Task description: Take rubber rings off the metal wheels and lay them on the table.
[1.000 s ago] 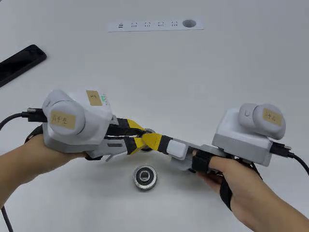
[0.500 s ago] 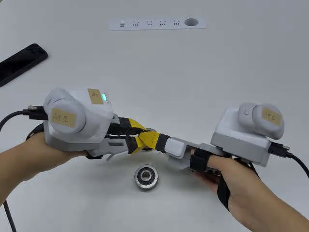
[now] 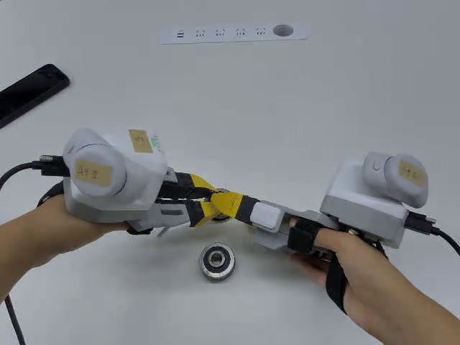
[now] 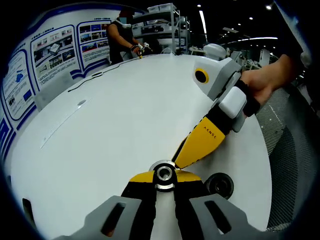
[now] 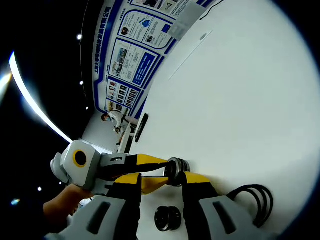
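A small metal wheel (image 3: 220, 198) with a black rubber ring is held above the table, and my left gripper (image 3: 204, 202) is shut on it. In the left gripper view the wheel (image 4: 164, 174) sits between the yellow jaw tips. My right gripper (image 3: 227, 205) comes in from the right. In its own view the jaws close on the rim of the same wheel (image 5: 175, 170), where the ring sits. A second wheel (image 3: 216, 261) lies flat on the table just below both grippers, seen as the second wheel (image 4: 219, 185) and the second wheel (image 5: 167, 218).
A white power strip (image 3: 233, 32) lies at the far edge of the white table (image 3: 302, 108). A black phone (image 3: 29, 90) rests at the far left. A black cable (image 5: 250, 197) loops beside my right gripper. A person (image 4: 122, 30) stands beyond the table.
Both grippers stay locked on the wheel. The right gripper has shifted slightly to the right; the wheel on the table has not moved.
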